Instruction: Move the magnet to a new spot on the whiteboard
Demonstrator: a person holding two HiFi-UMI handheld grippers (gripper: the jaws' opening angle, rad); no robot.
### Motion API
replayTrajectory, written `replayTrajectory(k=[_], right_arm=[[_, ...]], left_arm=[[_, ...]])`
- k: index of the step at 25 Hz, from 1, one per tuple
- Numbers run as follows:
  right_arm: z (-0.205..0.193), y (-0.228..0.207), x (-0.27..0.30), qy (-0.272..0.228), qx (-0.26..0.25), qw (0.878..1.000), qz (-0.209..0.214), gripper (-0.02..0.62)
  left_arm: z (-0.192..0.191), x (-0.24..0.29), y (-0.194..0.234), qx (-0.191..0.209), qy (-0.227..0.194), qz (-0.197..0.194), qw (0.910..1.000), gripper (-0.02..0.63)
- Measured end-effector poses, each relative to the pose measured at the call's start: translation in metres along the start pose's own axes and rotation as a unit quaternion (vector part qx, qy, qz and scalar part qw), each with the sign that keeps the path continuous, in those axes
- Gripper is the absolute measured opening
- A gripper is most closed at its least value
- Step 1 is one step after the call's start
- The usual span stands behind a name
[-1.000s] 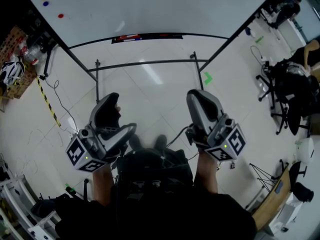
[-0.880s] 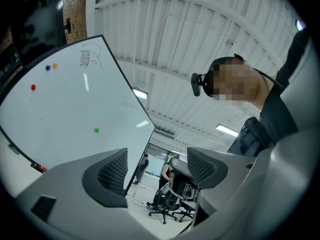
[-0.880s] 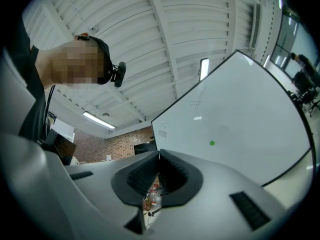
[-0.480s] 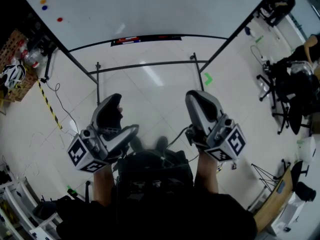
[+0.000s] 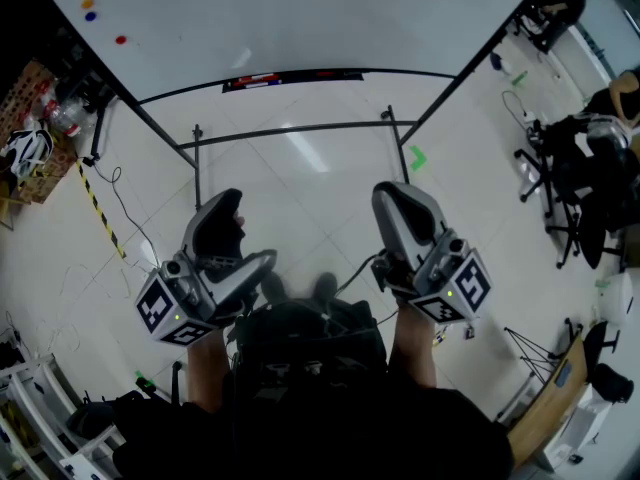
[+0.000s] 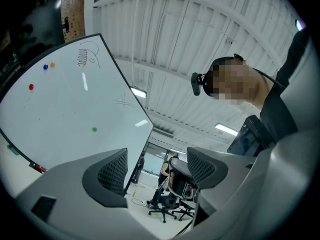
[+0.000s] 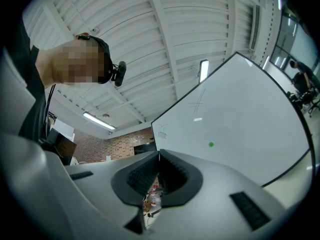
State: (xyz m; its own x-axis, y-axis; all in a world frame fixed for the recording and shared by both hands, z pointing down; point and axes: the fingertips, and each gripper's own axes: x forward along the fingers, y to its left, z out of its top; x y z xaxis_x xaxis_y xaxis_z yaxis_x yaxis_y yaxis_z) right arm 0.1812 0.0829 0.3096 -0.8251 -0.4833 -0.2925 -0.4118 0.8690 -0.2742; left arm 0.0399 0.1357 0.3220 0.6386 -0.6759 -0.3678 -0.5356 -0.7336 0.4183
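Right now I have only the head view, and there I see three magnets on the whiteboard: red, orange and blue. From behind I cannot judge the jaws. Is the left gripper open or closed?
Observer: The left gripper is open. Its jaws stand apart and nothing is between them.
Operator: And the right one?
Observer: The right gripper is shut. Its pads meet and hold nothing.
Operator: Is there a fourth magnet on the whiteboard?
Observer: Yes, a green magnet. In the left gripper view it sits alone, to the lower right of the red magnet, and neither gripper touches it.
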Motion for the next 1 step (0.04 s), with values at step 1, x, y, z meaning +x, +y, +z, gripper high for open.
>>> replayTrajectory(k=[1], right_arm=[[-0.0004,-0.0002,-0.0002,0.000,0.000,1.000,0.000,0.018]], left_arm=[[-0.0003,-0.0001,0.0002,0.000,0.000,0.000,1.0000,0.365]])
